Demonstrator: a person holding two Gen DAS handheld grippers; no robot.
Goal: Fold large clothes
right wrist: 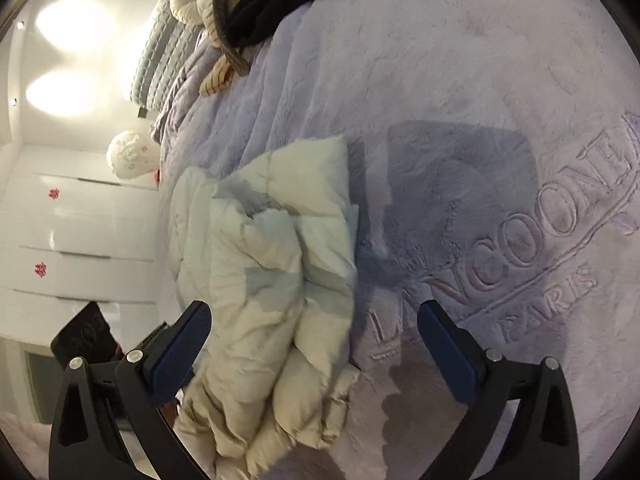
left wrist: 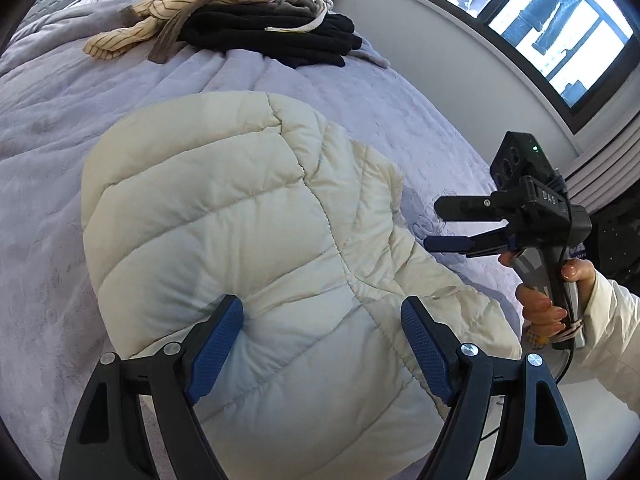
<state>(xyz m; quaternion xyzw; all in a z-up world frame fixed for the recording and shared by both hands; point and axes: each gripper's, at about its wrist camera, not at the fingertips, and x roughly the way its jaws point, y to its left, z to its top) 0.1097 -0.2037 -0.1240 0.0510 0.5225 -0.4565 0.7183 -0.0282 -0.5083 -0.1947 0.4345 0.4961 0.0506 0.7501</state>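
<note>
Lying bunched on the lilac blanket, the cream jacket sits under the left gripper, whose spread jaws straddle it, one pad denting it. The right gripper hovers open; the jacket's edge lies between its jaws.

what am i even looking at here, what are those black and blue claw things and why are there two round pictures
The claws are handheld grippers, one in each of a person's hands; there is no robot arm. Each round picture comes from a fisheye camera on one gripper, looking out along its fingers.

In the left camera's picture, the left gripper is open, with one blue pad pressing into a cream puffer jacket. The right gripper shows there from the side, in the person's hand, also open and holding nothing.

The right camera's picture shows the same jacket, bunched on a lilac blanket covering the bed. Farther back lies a pile of striped and black clothes.
</note>
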